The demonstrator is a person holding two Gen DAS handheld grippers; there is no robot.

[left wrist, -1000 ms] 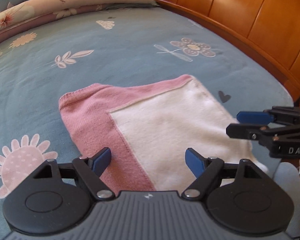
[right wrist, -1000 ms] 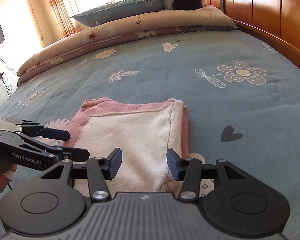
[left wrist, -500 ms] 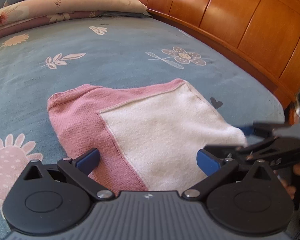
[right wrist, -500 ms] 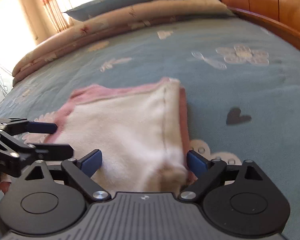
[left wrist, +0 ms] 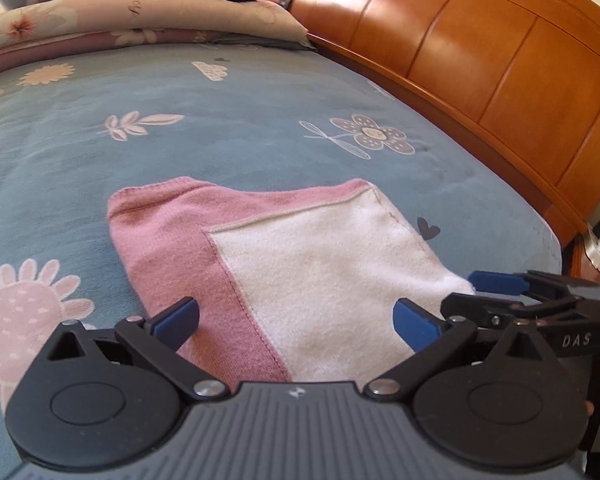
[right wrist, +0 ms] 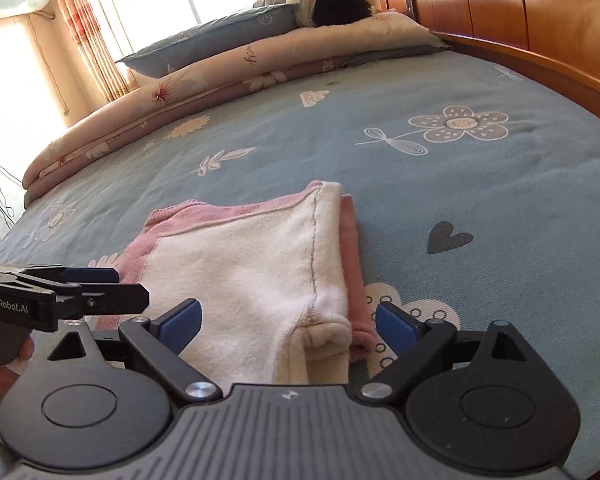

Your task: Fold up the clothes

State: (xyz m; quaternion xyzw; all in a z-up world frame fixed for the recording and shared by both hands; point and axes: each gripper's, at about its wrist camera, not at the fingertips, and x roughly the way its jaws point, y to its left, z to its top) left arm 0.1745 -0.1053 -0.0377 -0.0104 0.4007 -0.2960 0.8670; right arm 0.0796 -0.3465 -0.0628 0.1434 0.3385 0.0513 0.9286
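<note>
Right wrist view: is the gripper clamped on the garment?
No: the right gripper stands wide open, its pads clear of the folded garment.

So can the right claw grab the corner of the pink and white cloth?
Probably yes. The right claw is open, and the cloth has its near corner lying right between the blue pads with nothing on top. The left claw sits off to the side.

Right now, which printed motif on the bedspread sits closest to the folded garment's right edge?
The scalloped cream motif, partly tucked under the garment; the dark heart lies clear of it.
</note>
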